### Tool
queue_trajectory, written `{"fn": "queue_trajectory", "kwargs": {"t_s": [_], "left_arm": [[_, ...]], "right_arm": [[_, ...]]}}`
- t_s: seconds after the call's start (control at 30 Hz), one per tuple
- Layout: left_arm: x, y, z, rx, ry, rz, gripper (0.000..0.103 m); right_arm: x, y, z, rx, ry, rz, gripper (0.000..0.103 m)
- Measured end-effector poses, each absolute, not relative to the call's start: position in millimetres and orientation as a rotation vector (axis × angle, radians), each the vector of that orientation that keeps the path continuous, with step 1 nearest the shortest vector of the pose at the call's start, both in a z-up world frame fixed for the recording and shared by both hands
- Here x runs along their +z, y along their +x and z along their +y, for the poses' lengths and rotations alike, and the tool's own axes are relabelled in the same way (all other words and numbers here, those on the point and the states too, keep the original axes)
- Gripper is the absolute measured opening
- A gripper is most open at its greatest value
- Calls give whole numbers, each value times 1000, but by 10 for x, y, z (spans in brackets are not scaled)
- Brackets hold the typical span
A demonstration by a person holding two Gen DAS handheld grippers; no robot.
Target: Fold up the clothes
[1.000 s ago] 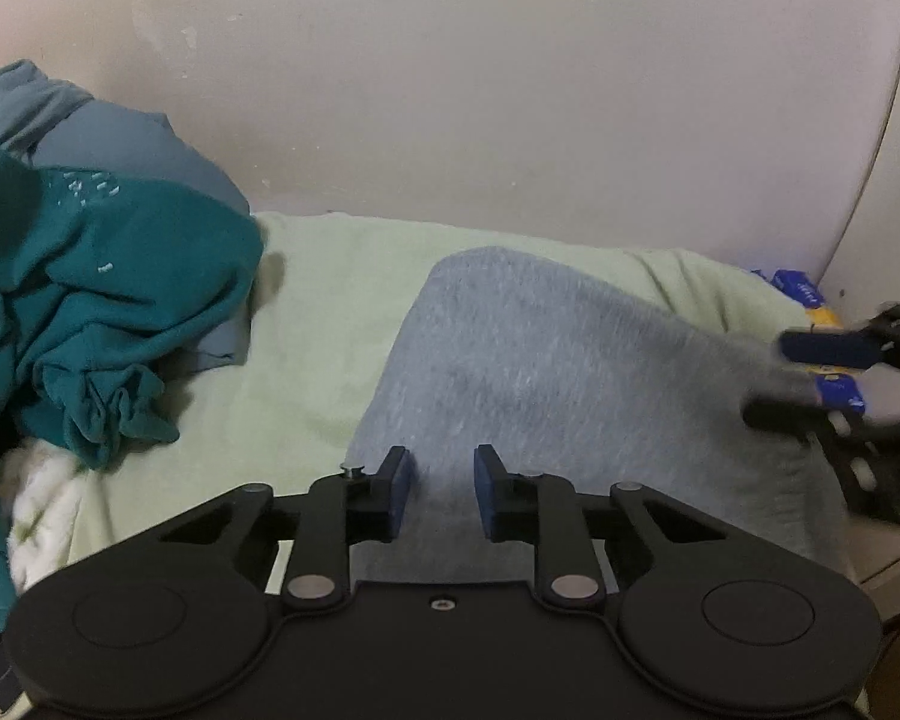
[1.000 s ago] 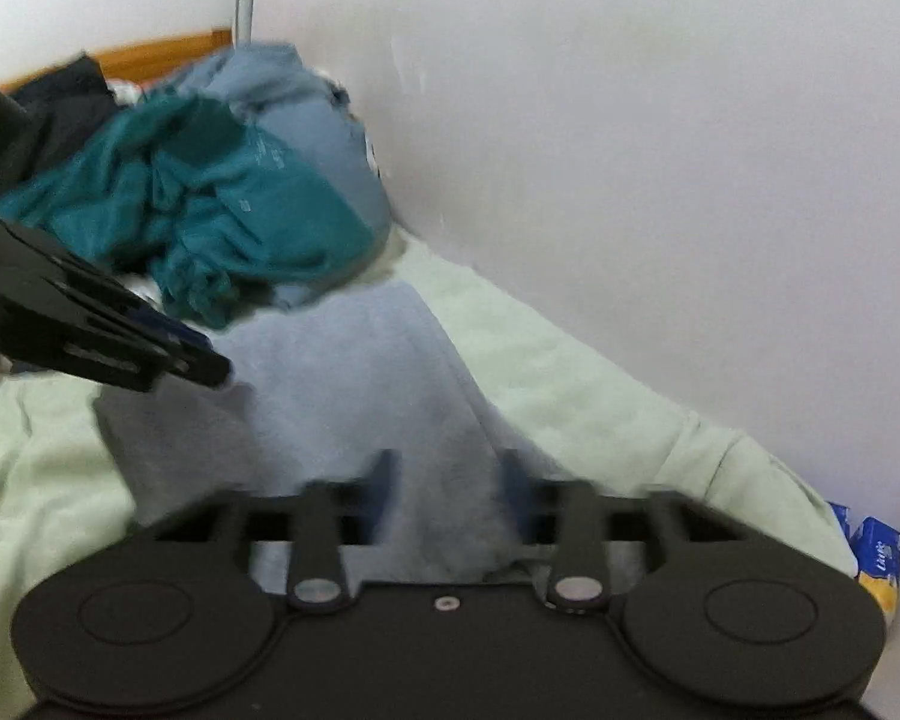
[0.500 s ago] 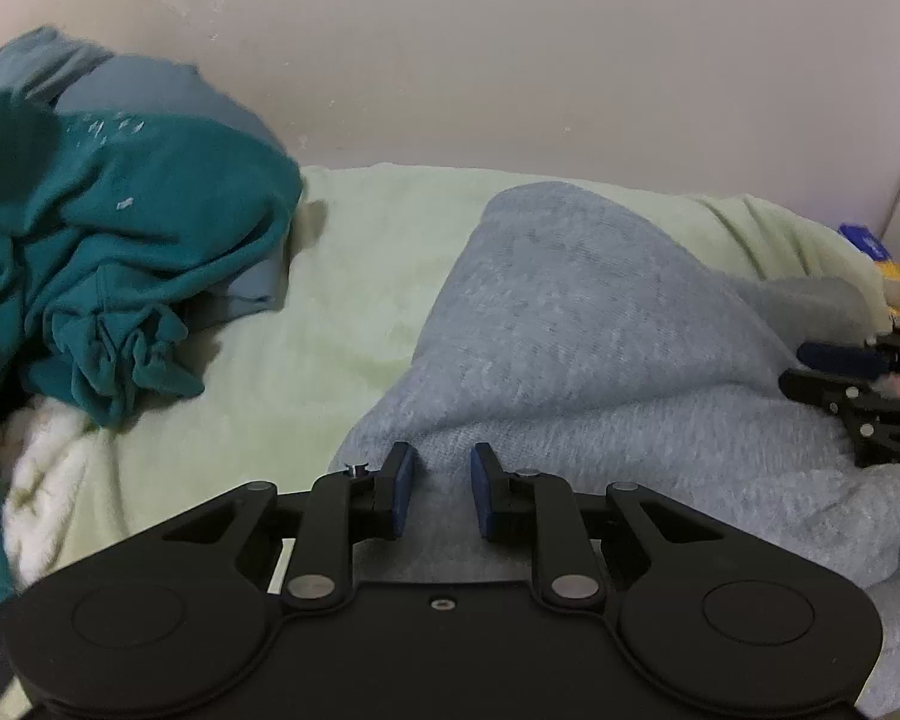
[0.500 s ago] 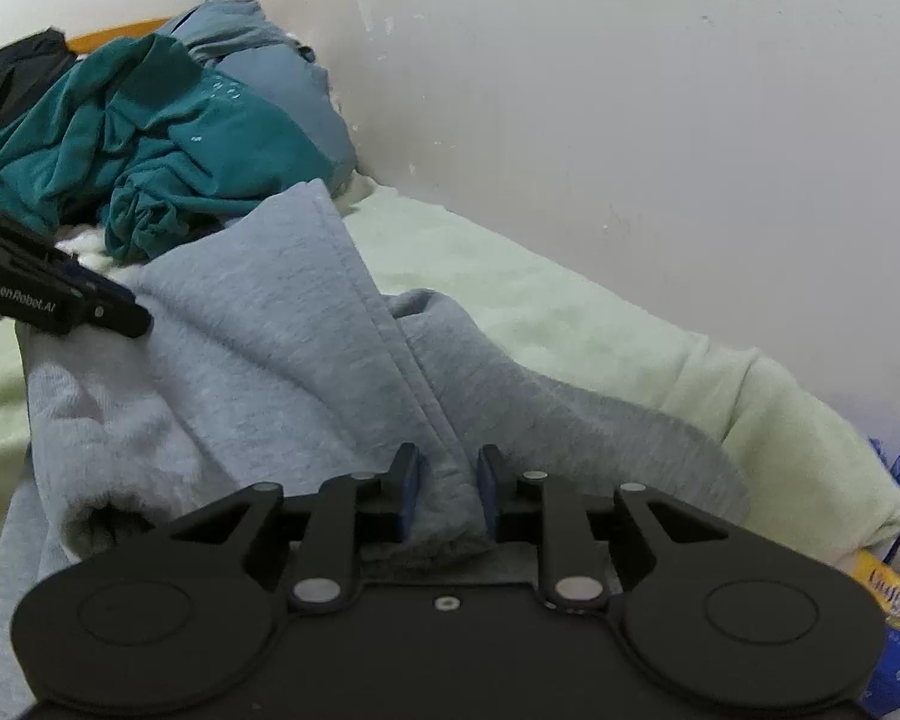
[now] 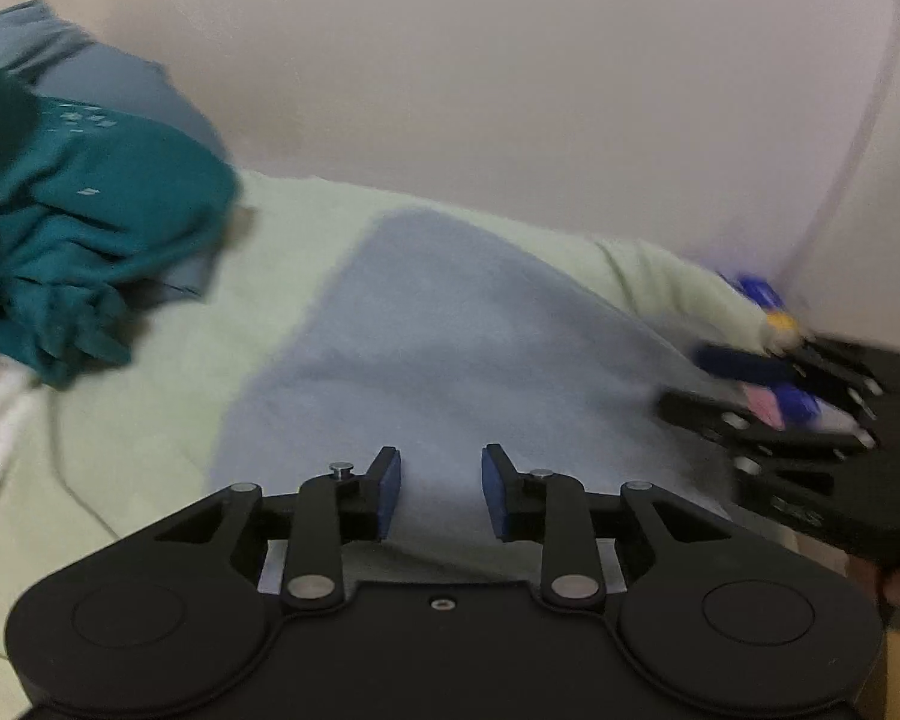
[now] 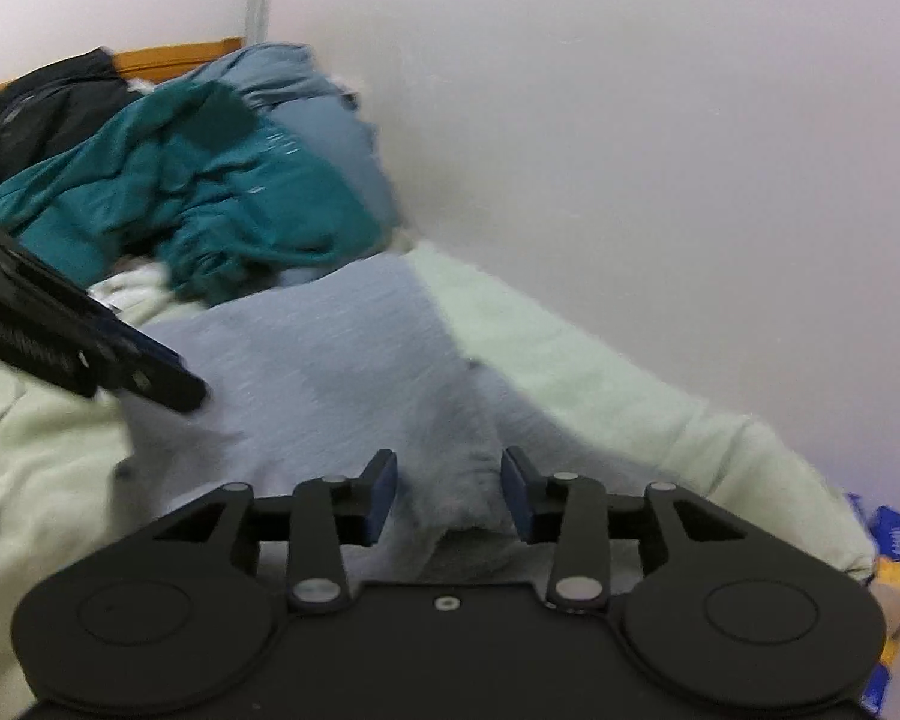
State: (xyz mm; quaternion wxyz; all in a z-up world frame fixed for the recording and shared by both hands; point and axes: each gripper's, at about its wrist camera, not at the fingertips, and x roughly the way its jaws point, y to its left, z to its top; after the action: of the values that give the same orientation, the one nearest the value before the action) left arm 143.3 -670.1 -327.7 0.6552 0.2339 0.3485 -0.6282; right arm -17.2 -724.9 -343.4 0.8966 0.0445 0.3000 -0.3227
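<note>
Grey sweatshirt [image 5: 450, 324]: spread flat on pale green blanket [image 5: 168, 372], right of teal garment heap [image 5: 72, 228].
Left tool [image 5: 440, 492]: opening, pads clear of cloth.
Right tool [image 6: 448, 495]: opening, grey fabric between pads, unpinched.

The grey garment [image 5: 450, 336] is showing as soft, matt knit cloth with a faint fleecy nap. The pale green bedcover [image 5: 150, 408] under it is reading as fuzzy, matt fabric. At far left, the teal garment [image 6: 210, 192] is looking like thin, crumpled, matt cloth, with a smoother blue-grey garment [image 6: 324, 138] behind it. The left gripper [image 5: 439, 495] and right gripper [image 6: 448, 495] are appearing as matt black plastic with small shiny metal pins and blue rubbery pads [image 5: 389, 495]. The wall [image 6: 630, 120] is looking smooth and matt. The headboard strip [image 6: 174, 55] is appearing as orange-brown wood.
</note>
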Motion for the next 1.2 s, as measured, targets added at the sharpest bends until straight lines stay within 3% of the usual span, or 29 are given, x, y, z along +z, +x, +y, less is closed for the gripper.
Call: {"fn": "queue_trajectory", "kwargs": {"t_s": [0.1, 0.27, 0.57, 0.63, 0.7, 0.77, 0.83, 0.87, 1.13, 1.2], "left_arm": [[-3433, 1291, -6674, -1434, 593, 792, 32], [-3589, 1254, -6703, -1429, 607, 804, 32], [-3415, 1398, -6605, -1342, 463, 939, 33], [-3271, 1412, -6455, -1307, 438, 952, 41], [-3133, 1419, -6270, -1277, 416, 967, 53], [-2992, 1418, -6071, -1245, 382, 976, 74], [-2820, 1382, -5828, -1213, 354, 966, 81], [-2712, 1358, -5665, -1200, 336, 961, 83], [-1891, 1164, -4068, -1029, 279, 933, 102], [-1689, 1156, -3636, -990, 234, 946, 102]], "right_arm": [[-3547, -165, -7279, -676, 90, 661, 41], [-3726, -242, -7423, -701, 153, 674, 52], [-3535, -236, -7388, -727, 155, 680, 56], [-3411, -304, -7302, -747, 157, 677, 66], [-3336, -354, -7210, -756, 145, 679, 85], [-3210, -395, -7047, -756, 122, 672, 90], [-3059, -422, -6865, -750, 115, 664, 94], [-2946, -436, -6734, -748, 120, 649, 102], [-2270, -344, -5671, -621, 124, 660, 102], [-1982, -332, -5279, -564, 124, 667, 102]]}}
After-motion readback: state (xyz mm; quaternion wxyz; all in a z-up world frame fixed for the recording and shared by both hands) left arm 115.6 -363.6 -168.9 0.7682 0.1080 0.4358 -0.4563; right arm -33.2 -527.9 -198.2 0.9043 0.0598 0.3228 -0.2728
